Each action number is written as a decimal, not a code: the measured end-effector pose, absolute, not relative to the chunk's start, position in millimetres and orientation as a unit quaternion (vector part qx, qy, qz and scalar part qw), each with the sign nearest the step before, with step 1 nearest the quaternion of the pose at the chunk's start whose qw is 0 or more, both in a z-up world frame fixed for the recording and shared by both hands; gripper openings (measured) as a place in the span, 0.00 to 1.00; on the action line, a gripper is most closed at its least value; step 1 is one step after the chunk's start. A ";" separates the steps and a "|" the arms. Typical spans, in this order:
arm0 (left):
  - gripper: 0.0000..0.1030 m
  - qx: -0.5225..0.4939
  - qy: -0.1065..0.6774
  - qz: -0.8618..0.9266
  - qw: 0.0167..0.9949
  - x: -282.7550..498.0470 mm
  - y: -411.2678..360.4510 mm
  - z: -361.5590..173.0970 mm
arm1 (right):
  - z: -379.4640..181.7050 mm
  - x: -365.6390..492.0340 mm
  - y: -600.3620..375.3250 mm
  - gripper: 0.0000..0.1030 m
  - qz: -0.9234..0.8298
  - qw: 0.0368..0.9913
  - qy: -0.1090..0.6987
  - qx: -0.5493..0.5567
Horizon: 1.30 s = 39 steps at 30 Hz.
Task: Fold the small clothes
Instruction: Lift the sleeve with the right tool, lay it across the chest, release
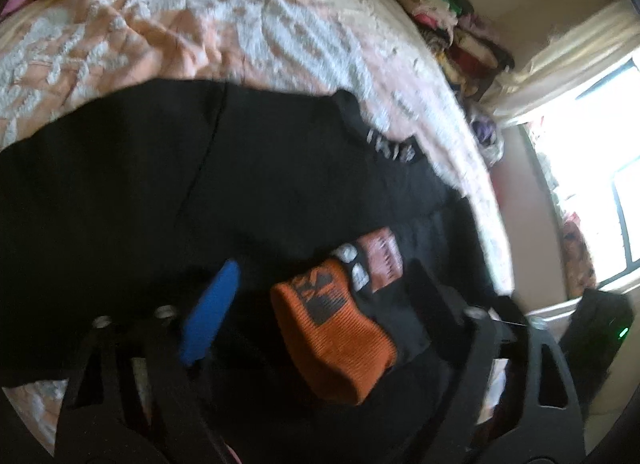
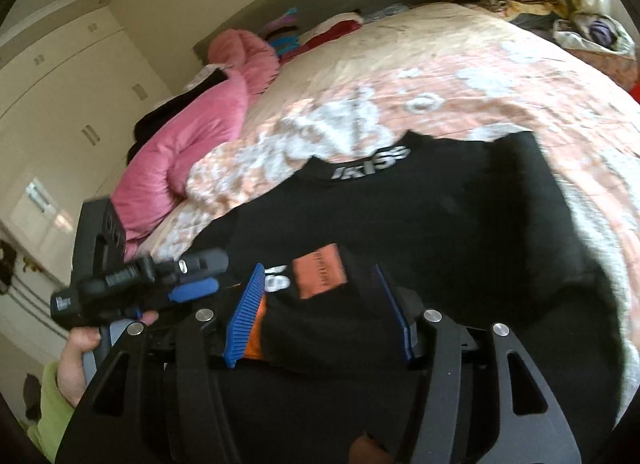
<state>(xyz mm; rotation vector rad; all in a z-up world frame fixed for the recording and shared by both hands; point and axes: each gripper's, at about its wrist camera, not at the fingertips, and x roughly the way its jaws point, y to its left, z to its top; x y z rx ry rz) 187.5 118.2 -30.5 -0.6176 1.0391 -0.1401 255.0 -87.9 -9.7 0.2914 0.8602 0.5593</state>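
Note:
A black garment (image 1: 168, 184) with white waistband lettering (image 1: 394, 146) lies spread on the bed; it also shows in the right wrist view (image 2: 440, 216). A black sock with an orange toe (image 1: 336, 328) and an orange patch (image 1: 382, 258) lies on it. My left gripper (image 1: 320, 304) stands open around the sock, its blue pad (image 1: 212, 312) on the left. My right gripper (image 2: 320, 312) is open, its blue pads (image 2: 246, 314) on either side of the sock (image 2: 320, 276). The left gripper (image 2: 140, 284) also shows in the right wrist view, hand-held.
The bed has a peach and white floral quilt (image 1: 240, 24). A pink duvet (image 2: 188, 144) lies at the bed's far left. Piles of clothes (image 1: 452, 24) stand by the wall. A bright window (image 1: 600, 184) is at the right.

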 end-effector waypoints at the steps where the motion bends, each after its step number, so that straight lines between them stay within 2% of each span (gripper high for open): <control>1: 0.57 -0.281 0.492 -0.063 0.821 186.6 114.1 -33.0 | -10.3 255.7 -92.9 0.53 0.262 0.862 0.410 0.141; 3: 0.48 -0.264 0.501 -0.064 0.822 184.8 102.7 -38.1 | -11.8 258.0 -103.8 0.53 0.249 0.864 0.410 0.150; 5: 0.28 -0.241 0.499 -0.061 0.830 182.7 91.9 -39.3 | -13.6 260.3 -115.6 0.53 0.236 0.866 0.411 0.158; 6: 0.00 -0.229 0.494 -0.064 0.836 182.2 85.9 -37.7 | -14.2 261.2 -120.4 0.53 0.230 0.867 0.412 0.160; 15: 0.00 -0.207 0.419 -0.078 0.881 177.1 93.8 21.1 | -13.6 267.0 -160.4 0.53 0.171 0.884 0.403 0.166; 21: 0.03 -0.200 0.447 -0.050 0.871 180.6 107.0 0.7 | -24.4 271.3 -160.6 0.53 0.141 0.887 0.417 0.139; 23: 0.08 -0.194 0.447 -0.039 0.872 179.4 108.9 -0.6 | -29.4 272.0 -156.3 0.53 0.141 0.885 0.425 0.129; 24: 0.17 -0.189 0.445 -0.032 0.875 177.9 111.1 0.9 | -31.7 272.2 -154.1 0.53 0.140 0.884 0.429 0.123; 25: 0.21 -0.182 0.440 -0.024 0.879 176.1 113.0 4.0 | -33.1 273.2 -150.9 0.53 0.140 0.883 0.432 0.118; 32: 0.21 -0.152 0.419 -0.010 0.895 164.2 113.9 20.1 | -42.6 274.8 -134.2 0.53 0.150 0.877 0.448 0.087; 39: 0.24 -0.136 0.493 -0.014 0.859 170.1 94.4 -31.6 | -56.3 277.0 -127.5 0.58 0.141 0.865 0.477 0.063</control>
